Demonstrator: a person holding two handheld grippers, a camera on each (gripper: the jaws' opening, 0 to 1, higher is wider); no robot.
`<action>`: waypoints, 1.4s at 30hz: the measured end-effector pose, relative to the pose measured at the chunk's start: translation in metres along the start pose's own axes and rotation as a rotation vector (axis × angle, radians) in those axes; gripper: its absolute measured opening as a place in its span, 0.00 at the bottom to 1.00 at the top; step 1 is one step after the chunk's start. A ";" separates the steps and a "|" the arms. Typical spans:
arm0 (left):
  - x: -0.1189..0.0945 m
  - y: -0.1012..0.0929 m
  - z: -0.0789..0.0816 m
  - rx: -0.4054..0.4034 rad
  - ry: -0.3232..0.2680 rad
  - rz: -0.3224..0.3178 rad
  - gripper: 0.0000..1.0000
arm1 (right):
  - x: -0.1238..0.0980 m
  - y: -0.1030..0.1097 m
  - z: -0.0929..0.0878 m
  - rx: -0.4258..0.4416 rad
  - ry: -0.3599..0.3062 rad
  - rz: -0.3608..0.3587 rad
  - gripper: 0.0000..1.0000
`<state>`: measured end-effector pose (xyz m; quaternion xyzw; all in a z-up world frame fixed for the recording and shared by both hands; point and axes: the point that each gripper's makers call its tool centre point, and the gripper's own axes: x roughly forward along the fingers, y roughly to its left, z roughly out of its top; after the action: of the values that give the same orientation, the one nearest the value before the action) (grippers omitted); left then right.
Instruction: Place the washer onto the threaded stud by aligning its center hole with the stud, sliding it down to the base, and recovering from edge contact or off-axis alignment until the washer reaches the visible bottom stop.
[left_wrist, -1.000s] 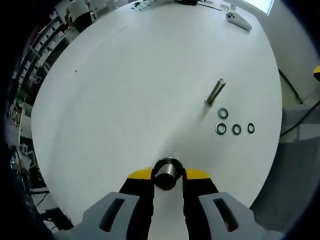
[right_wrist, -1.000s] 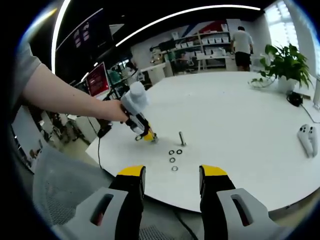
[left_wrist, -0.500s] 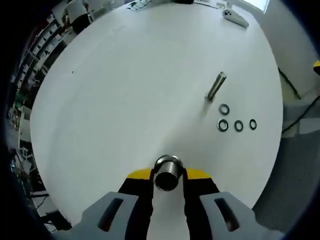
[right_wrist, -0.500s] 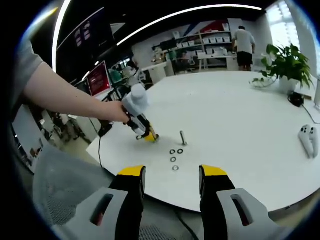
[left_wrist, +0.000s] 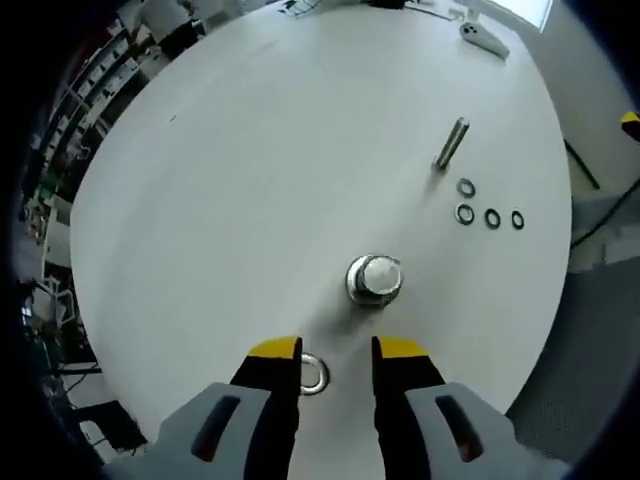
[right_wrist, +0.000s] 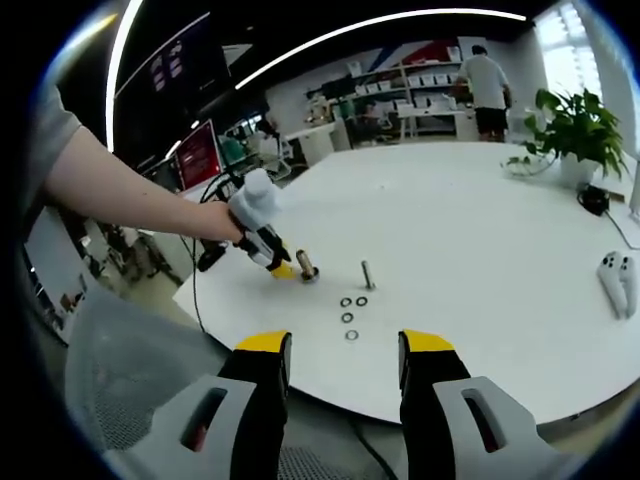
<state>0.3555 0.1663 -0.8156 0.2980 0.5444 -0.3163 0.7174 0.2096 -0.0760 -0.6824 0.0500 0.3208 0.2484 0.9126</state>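
Currently we are standing stud (left_wrist: 374, 279) upright; left gripper (left_wrist: 336, 352) agape, right gripper (right_wrist: 340, 352) agape, both empty; washers (left_wrist: 490, 215) awaiting pickup.

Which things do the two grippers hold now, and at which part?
Nothing. The left gripper is open, with the stud standing free ahead of it. The right gripper is open too.
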 end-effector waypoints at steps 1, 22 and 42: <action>0.001 0.003 -0.003 -0.021 0.002 0.001 0.27 | 0.000 0.000 0.000 -0.001 0.002 0.000 0.45; 0.007 0.007 -0.033 -0.152 0.020 -0.036 0.21 | 0.001 0.001 -0.005 -0.021 0.034 0.002 0.45; 0.006 -0.028 -0.030 -0.180 -0.010 -0.037 0.27 | 0.002 0.008 -0.006 -0.039 0.035 0.034 0.45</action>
<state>0.3173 0.1716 -0.8304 0.2206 0.5723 -0.2808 0.7382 0.2037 -0.0689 -0.6864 0.0334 0.3309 0.2710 0.9033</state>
